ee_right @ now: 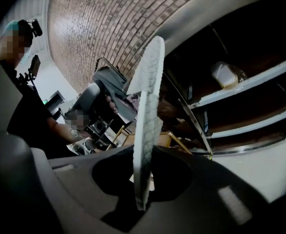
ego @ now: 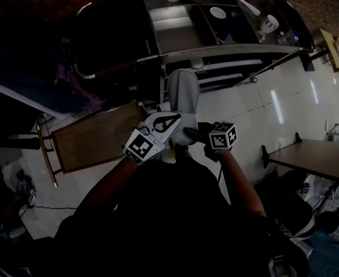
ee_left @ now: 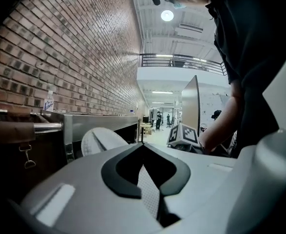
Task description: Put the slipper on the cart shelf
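A grey slipper [ego: 183,100] hangs toe-forward in front of the metal cart [ego: 215,52], held from both sides at its heel end. My white left gripper [ego: 170,124] is shut on the slipper [ee_left: 100,140], whose textured fabric runs down between the jaws. My dark right gripper [ego: 194,133] is shut on the slipper [ee_right: 150,96], seen edge-on with its ribbed sole upright between the jaws. The cart's lower shelves [ee_right: 252,84] lie just right of the slipper in the right gripper view. The right gripper's marker cube [ee_left: 184,134] shows in the left gripper view.
The cart's top tray holds a cup [ego: 218,12], bottles and a glass. A pale lump [ee_right: 225,74] sits on one cart shelf. A wooden stool [ego: 97,136] stands at the left of the cart, a table [ego: 316,157] at the right. A brick wall [ee_left: 69,57] runs behind.
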{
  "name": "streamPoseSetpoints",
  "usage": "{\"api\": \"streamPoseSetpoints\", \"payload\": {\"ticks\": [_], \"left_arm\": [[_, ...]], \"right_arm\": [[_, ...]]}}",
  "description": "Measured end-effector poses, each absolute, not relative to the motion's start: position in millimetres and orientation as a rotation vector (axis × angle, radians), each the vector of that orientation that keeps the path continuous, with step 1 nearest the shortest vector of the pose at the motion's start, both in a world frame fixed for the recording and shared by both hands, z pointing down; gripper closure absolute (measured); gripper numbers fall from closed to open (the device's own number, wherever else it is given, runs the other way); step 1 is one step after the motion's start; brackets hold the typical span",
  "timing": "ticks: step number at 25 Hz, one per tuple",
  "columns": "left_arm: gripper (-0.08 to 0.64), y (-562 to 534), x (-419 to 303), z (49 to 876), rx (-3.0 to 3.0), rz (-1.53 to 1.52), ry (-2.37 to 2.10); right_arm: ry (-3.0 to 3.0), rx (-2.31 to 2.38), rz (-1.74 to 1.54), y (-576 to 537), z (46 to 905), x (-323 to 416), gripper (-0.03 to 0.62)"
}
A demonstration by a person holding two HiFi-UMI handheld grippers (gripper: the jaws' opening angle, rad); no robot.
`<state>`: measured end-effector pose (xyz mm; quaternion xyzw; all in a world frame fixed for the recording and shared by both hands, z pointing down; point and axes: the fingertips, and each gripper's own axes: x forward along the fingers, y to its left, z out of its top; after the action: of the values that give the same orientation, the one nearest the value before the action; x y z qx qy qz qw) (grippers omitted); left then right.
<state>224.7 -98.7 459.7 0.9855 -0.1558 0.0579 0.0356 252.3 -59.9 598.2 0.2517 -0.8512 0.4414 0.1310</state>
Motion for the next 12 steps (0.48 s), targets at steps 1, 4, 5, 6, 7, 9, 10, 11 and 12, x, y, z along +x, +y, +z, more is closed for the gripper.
{"api": "streamPoseSetpoints", "payload": {"ticks": [1,4,5,6,7,9,10,11,12], "left_arm": [[0.558,-100.9,230.6,459.3,3.027,0.181,-0.483],[0.558,-107.3,247.2,459.8,3.032,0.19,-0.488],[0.558,-111.1,251.3,461.0,3.03,0.197,-0.495],[0.558,-115.7,254.8,462.0,3.024,0.205,-0.507],[0.558,-120.5,258.1,462.8,3.015,0.211,-0.521],[0.558,-128.9,264.3,464.4,2.998,0.218,-0.552],[0.558,-133.0,267.3,465.3,2.989,0.218,-0.567],[0.558,-137.5,270.0,466.4,2.982,0.217,-0.581],[0.558,-142.3,272.5,467.9,2.977,0.217,-0.594]], "right_arm": [[-2.459,0.712,1.315,-60.5,605.9,257.8,0.525],[-2.424,0.666,1.388,-66.9,625.1,273.4,0.525],[-2.413,0.653,1.412,-71.7,630.4,277.7,0.525],[-2.404,0.642,1.433,-77.7,635.2,281.8,0.525],[-2.395,0.633,1.449,-84.3,639.5,285.9,0.525],[-2.374,0.619,1.464,-97.1,648.9,293.9,0.525],[-2.363,0.613,1.461,-104.2,654.4,297.8,0.525],[-2.352,0.61,1.45,-112.4,659.9,301.4,0.525],[-2.344,0.609,1.436,-121.7,665.0,304.3,0.525]]}}
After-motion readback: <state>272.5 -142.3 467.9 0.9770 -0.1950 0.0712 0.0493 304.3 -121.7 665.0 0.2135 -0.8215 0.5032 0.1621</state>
